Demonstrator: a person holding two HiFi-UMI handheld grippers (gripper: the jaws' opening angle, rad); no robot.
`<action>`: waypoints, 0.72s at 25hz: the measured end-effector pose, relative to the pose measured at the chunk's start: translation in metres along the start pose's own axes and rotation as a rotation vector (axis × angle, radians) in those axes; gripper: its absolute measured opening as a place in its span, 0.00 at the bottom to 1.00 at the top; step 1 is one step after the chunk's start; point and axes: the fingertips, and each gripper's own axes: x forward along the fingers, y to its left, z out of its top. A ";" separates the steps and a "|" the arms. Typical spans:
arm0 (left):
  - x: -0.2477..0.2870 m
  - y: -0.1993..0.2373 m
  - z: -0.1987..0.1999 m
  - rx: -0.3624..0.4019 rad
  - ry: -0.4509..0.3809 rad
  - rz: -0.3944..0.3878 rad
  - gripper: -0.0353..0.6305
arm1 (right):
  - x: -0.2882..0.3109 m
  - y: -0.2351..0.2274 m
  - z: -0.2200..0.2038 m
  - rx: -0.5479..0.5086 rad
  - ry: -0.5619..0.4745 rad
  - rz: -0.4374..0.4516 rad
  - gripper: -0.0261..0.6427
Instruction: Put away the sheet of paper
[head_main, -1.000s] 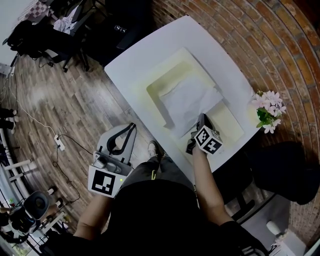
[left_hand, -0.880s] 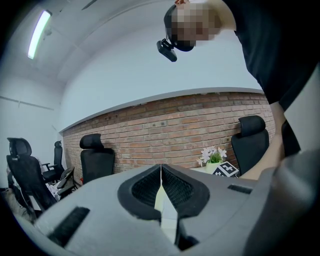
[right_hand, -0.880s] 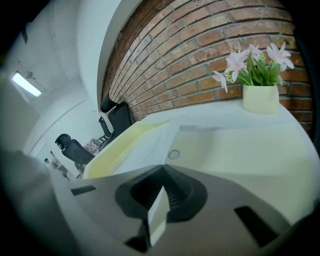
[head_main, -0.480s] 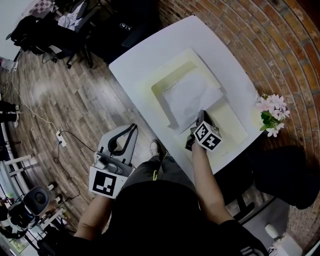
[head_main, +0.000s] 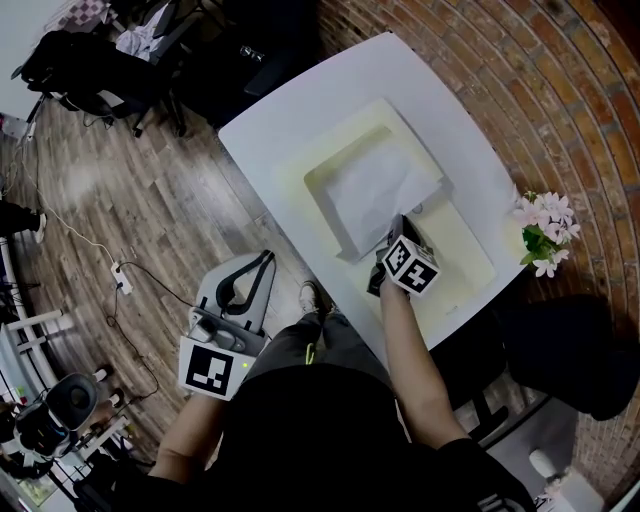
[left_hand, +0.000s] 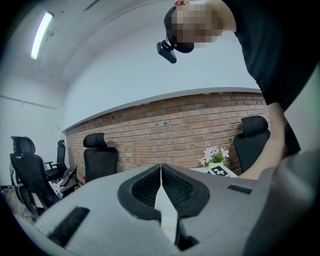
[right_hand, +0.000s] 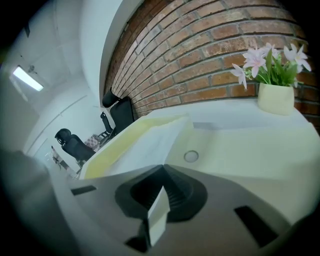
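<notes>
A white sheet of paper (head_main: 372, 188) lies in the open pocket of a pale yellow folder (head_main: 322, 168) on the white table (head_main: 270, 130). My right gripper (head_main: 400, 222) is shut on the sheet's near corner, over the folder's fold. In the right gripper view the paper (right_hand: 145, 139) runs from the closed right gripper (right_hand: 162, 167) out over the yellow folder (right_hand: 102, 155), and a strip of it shows between the pads. My left gripper (head_main: 265, 256) hangs off the table's near-left side, above the wooden floor. In its own view the left gripper (left_hand: 161, 166) is shut with nothing in it.
The folder's flap (head_main: 462, 250) lies open to the right, with a round snap button (right_hand: 190, 156) on it. A pot of pink flowers (head_main: 543, 228) stands at the table's right edge by the brick wall. Black office chairs (head_main: 110, 60) stand at the far left.
My right gripper has moved a little farther over the folder with the paper's corner, and the sheet now lies more inside the pocket. The left gripper has stayed put.
</notes>
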 end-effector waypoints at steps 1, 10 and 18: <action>0.000 0.000 -0.001 0.000 0.001 0.001 0.09 | 0.002 0.002 0.001 -0.001 0.000 0.004 0.06; -0.007 0.008 -0.004 -0.008 0.011 0.021 0.09 | 0.020 0.025 0.007 -0.040 0.013 0.030 0.06; -0.014 0.013 -0.007 -0.013 0.014 0.042 0.09 | 0.029 0.032 0.010 -0.083 0.015 0.037 0.06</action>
